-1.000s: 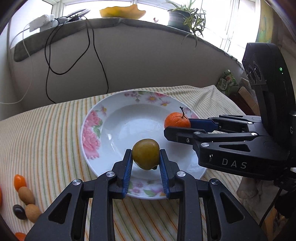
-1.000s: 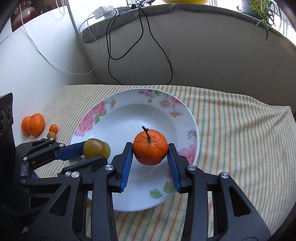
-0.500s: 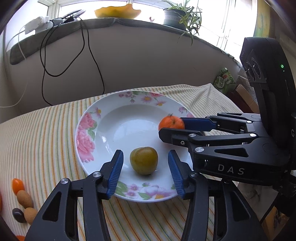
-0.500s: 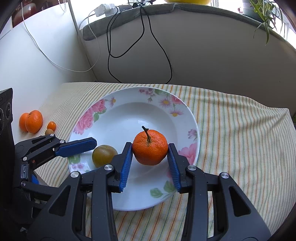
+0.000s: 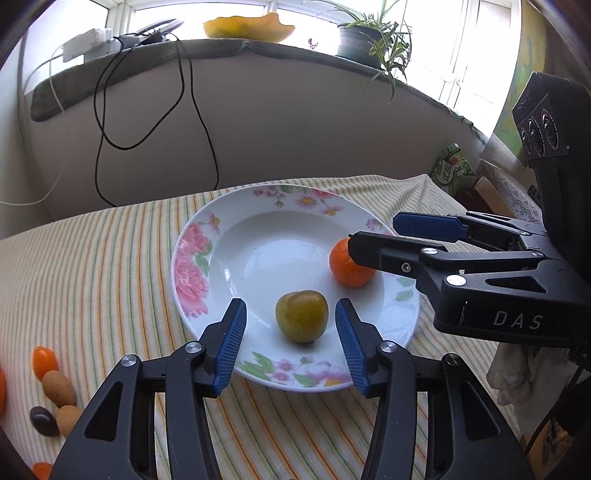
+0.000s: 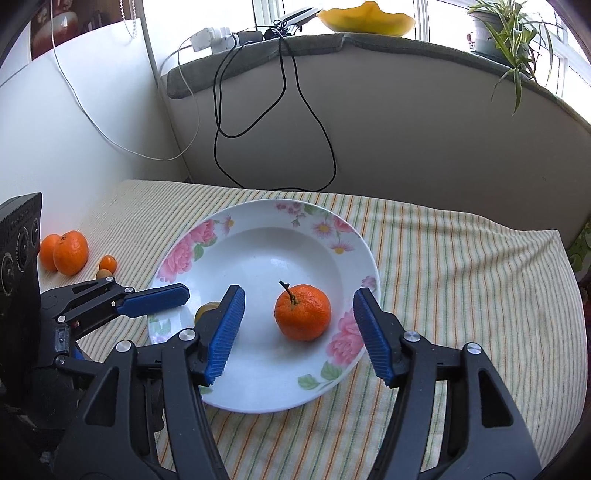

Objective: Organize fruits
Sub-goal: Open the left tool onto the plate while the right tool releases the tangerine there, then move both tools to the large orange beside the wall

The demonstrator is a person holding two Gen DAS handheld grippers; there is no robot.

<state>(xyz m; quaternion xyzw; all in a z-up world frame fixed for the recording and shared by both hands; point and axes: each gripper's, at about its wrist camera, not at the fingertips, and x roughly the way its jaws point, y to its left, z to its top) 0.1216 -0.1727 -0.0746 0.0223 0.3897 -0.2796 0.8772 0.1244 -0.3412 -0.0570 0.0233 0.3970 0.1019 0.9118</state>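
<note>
The left tongs stand apart, with a gap on each side of the green fruit that sits between the blue pads without touching them. The fruit rests on the plate, on the part nearest these tongs. The right tongs are opening, and the mandarin sits between their pads with space on both sides, its stem pointing up. It also lies on the plate, on the side away from the left tongs. In the left view, the right tongs reach in from the right, and one black finger covers part of the mandarin. In the right view, the left tongs reach in from the left, and the green fruit peeks out behind the right tongs' left pad. The plate is white with pink flowers on its rim and lies on a striped cloth. Far off to the left of both tongs, on the cloth, lie two more mandarins touching each other, and just beside them some small orange, tan and dark bits. Behind the plate, past the tongs, black cables hang down a grey wall, and a potted plant and a yellow bowl sit on the sill above.
</note>
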